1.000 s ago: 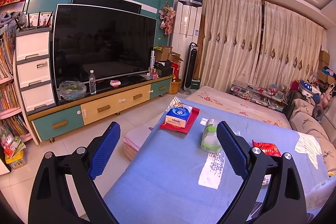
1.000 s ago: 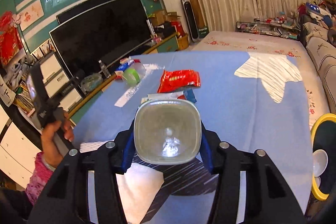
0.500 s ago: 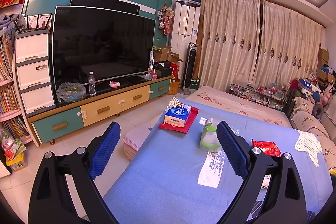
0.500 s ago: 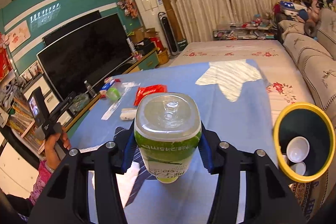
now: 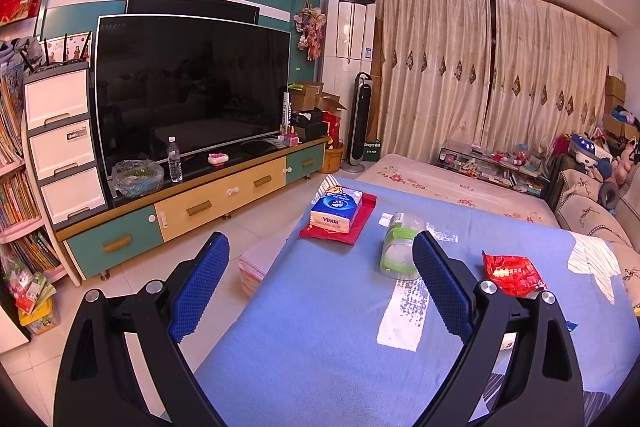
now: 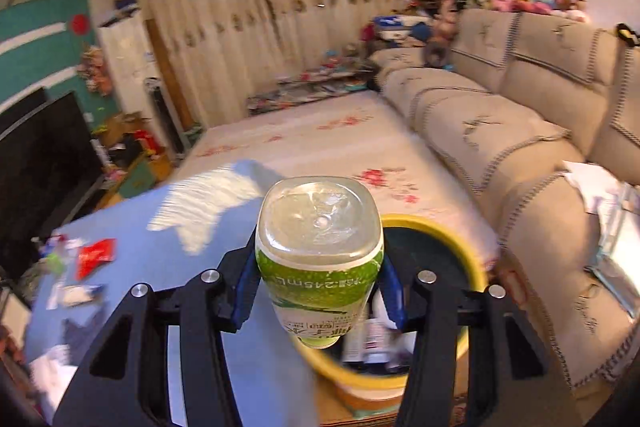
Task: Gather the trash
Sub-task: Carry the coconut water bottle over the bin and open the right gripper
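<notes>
Right gripper [image 6: 318,301]: clamped on green-labelled bottle [image 6: 319,259], base toward the camera, neck down, blue fingers [image 6: 245,291] pressing both sides to keep it from slipping.
Bottle position: hanging over the yellow-rimmed bin [image 6: 474,267], apparently lined up for a drop.
Bin: beside the blue surface [image 6: 132,227], other discards already inside.
Left gripper [image 5: 320,287]: spread wide, holding nothing, raised above the surface edge, likely waiting its turn.
Remaining trash: second bottle [image 5: 398,247] lying on its side, red snack packet [image 5: 514,273] near it.
Not trash, by the look: tissue pack [image 5: 336,209].

Bin [image 6: 436,227] contents blurred, bottle-hidden [image 6: 318,247].
</notes>
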`<action>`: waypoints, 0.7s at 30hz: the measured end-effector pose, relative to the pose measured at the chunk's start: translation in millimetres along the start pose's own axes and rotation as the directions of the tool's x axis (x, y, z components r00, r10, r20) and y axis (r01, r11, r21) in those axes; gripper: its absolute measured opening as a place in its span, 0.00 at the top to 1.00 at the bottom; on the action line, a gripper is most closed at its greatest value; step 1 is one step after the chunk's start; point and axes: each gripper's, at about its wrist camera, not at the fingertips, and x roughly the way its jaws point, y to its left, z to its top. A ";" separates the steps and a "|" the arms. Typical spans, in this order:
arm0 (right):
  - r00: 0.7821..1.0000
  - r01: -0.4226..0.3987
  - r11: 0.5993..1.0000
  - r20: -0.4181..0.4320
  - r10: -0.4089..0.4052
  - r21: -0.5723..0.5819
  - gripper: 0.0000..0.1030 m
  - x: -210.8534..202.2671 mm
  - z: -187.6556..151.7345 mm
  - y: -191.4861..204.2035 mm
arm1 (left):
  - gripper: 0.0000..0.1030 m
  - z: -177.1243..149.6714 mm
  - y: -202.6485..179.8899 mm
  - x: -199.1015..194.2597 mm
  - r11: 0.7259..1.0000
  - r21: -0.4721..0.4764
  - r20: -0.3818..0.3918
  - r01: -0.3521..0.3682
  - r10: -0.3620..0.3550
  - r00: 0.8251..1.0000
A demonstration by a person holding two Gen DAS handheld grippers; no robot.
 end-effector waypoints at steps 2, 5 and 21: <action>0.998 0.024 0.999 -0.055 -0.023 0.029 0.52 26.3 -6.2 -15.9 | 0.11 -0.9 -1.1 1.3 1.000 0.005 -0.005 0.000 0.000 1.000; 0.992 0.050 0.998 -0.115 -0.044 0.050 0.52 54.9 -18.1 -32.1 | 0.11 -1.6 -2.8 3.3 1.000 0.013 -0.008 -0.003 0.003 1.000; 0.997 0.017 0.999 -0.073 -0.014 0.046 0.32 28.3 -41.4 -13.7 | 0.11 -2.3 -13.0 2.2 0.997 0.054 -0.017 0.052 -0.051 0.999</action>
